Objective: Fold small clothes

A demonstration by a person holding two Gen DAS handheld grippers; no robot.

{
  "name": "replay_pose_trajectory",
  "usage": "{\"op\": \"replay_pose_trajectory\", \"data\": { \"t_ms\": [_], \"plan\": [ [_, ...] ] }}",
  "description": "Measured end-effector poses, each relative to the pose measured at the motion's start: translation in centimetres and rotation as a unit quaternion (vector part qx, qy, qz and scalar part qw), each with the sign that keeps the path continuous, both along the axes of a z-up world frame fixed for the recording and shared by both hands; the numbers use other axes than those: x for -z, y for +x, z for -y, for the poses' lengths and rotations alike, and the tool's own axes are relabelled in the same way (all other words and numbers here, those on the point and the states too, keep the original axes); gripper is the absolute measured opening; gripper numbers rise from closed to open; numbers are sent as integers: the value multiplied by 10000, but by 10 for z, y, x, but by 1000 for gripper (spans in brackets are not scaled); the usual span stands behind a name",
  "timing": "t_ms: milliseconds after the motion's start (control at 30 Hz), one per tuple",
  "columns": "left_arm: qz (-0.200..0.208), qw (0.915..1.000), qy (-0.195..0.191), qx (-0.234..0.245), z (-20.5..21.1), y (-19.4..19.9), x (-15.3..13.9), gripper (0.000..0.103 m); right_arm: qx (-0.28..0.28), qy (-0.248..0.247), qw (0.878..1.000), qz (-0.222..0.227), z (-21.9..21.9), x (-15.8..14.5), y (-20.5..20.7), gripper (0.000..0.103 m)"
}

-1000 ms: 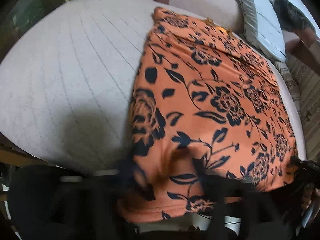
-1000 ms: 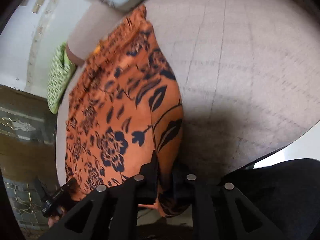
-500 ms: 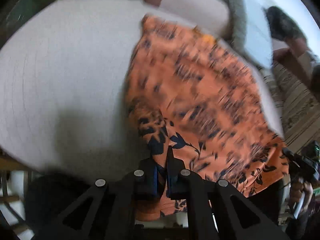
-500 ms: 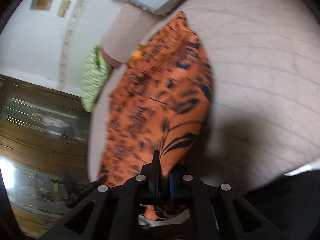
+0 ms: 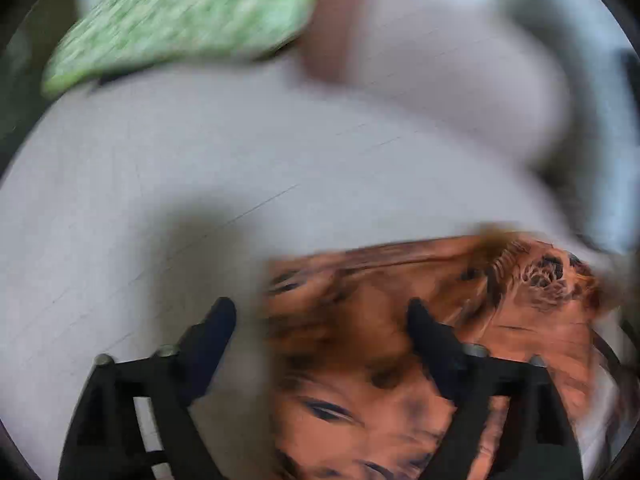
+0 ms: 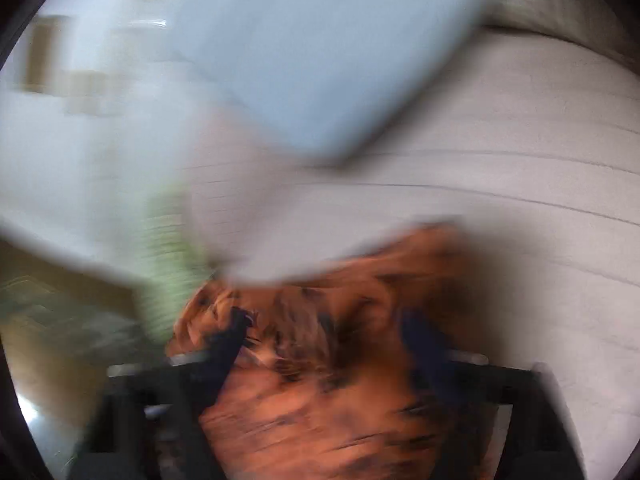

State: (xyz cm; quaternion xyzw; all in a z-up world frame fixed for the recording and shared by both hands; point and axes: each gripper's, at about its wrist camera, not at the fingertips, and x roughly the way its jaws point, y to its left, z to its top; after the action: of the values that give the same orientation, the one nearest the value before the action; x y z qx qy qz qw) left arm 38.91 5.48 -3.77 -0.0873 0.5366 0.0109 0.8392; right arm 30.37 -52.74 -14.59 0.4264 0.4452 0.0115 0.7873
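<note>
Both views were badly blurred; the left gripper (image 5: pixel 320 316) had its jaws spread wide, gripping nothing, with the orange cloth (image 5: pixel 380 360) lying beneath and between them on the bed (image 5: pixel 200 168); the right gripper (image 6: pixel 328 332) likewise stood with jaws apart over the cloth (image 6: pixel 320 420); a green pillow (image 5: pixel 180 16) lay at the bed's far edge; a blue pillow (image 6: pixel 320 48) lay beyond the cloth.

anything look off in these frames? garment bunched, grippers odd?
Nothing damaged or spilled. Both views are motion-blurred. The orange floral garment lies rumpled on the pale cushion, not flat. The left gripper and right gripper are both open over it.
</note>
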Motion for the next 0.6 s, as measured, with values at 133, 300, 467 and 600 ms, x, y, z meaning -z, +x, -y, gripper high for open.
{"op": "replay_pose_trajectory", "data": {
  "t_ms": [133, 300, 467, 600],
  "plan": [
    [997, 9945, -298, -141, -23, -40, -25, 77, -496, -958, 9935, 357, -24, -14, -37, 85],
    [1785, 9837, -159, -132, -41, -112, -53, 96, -912, -2071, 9733, 392, -43, -34, -65, 85],
    [126, 9975, -473, 518, -4, -116, 31, 94, -1150, -1671, 9791, -111, -39, 1, -60, 86],
    [252, 9959, 65, 862, 39, -108, 28, 15, -1560, -1234, 9795, -330, -56, 1, -41, 25]
  ]
}}
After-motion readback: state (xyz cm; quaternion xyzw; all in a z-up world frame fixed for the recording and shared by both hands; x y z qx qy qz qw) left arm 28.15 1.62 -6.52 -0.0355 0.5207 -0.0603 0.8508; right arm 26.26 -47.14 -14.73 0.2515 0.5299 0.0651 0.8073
